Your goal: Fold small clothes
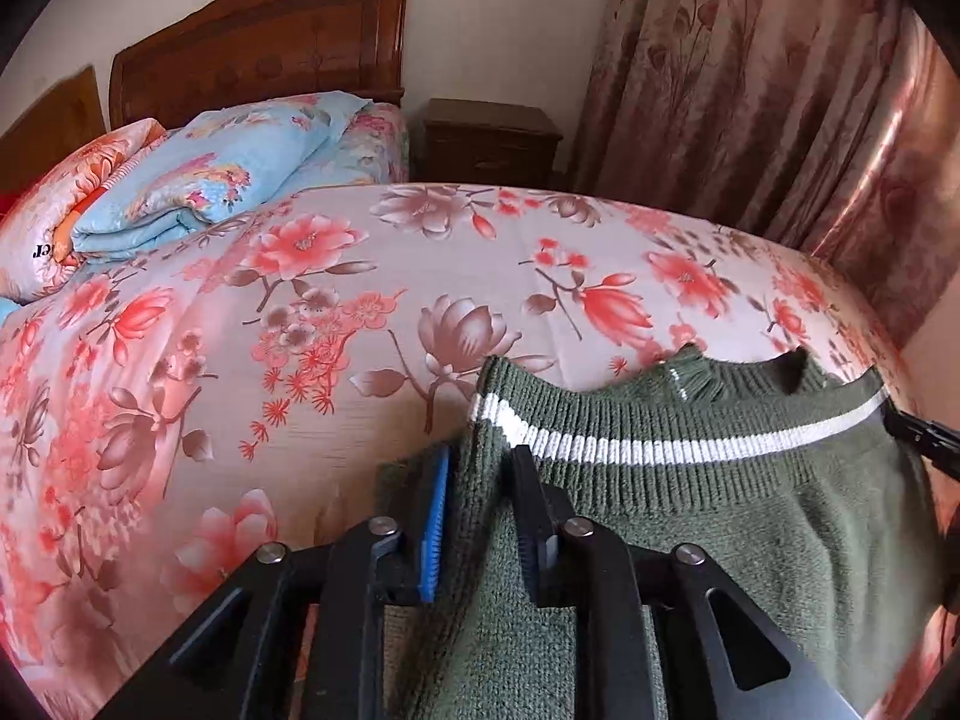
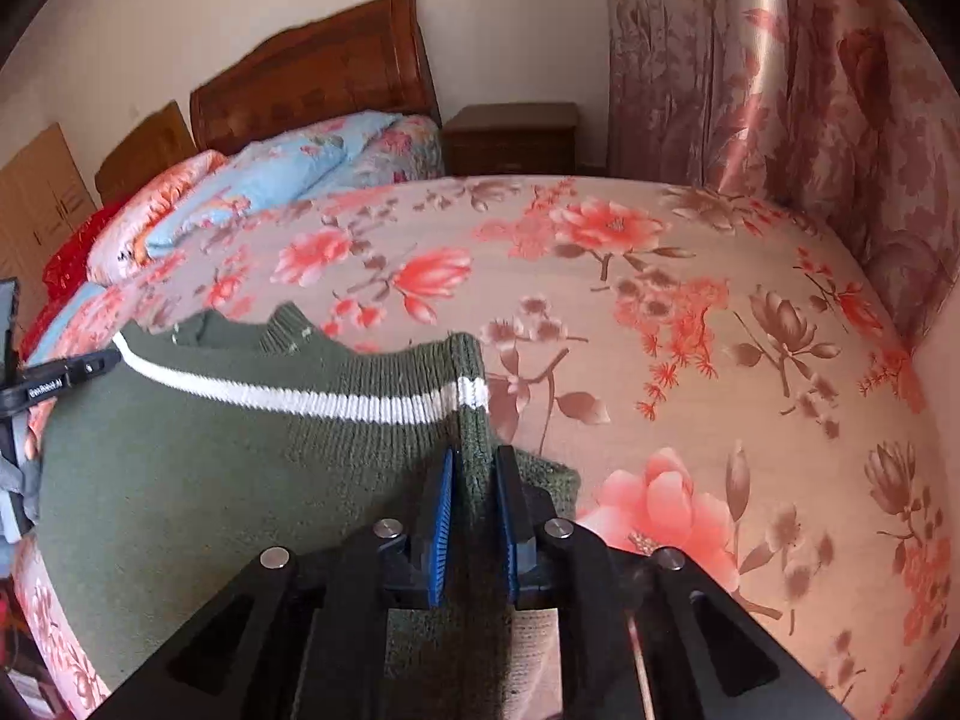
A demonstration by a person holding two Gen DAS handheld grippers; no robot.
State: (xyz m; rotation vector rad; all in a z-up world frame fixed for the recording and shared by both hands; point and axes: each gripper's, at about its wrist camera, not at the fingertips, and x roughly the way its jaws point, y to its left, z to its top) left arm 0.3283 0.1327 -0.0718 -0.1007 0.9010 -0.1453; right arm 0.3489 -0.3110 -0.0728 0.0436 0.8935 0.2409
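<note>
A small dark green knitted sweater [image 1: 750, 516] with a white stripe along its ribbed hem hangs stretched between my two grippers above the bed. My left gripper [image 1: 480, 456] is shut on the sweater's left hem corner. My right gripper [image 2: 477, 456] is shut on the right hem corner of the sweater [image 2: 210, 468]. The right gripper's tip [image 1: 924, 435] shows at the right edge of the left wrist view; the left gripper's tip [image 2: 72, 375] shows at the left edge of the right wrist view. The sweater's neck opening peeks up behind the hem.
A bed with a pink floral cover [image 1: 300, 360] lies below. Folded blue and orange quilts [image 1: 198, 180] are stacked near the wooden headboard [image 1: 258, 42]. A dark nightstand [image 1: 489, 141] and floral curtains [image 1: 780, 90] stand beyond the bed.
</note>
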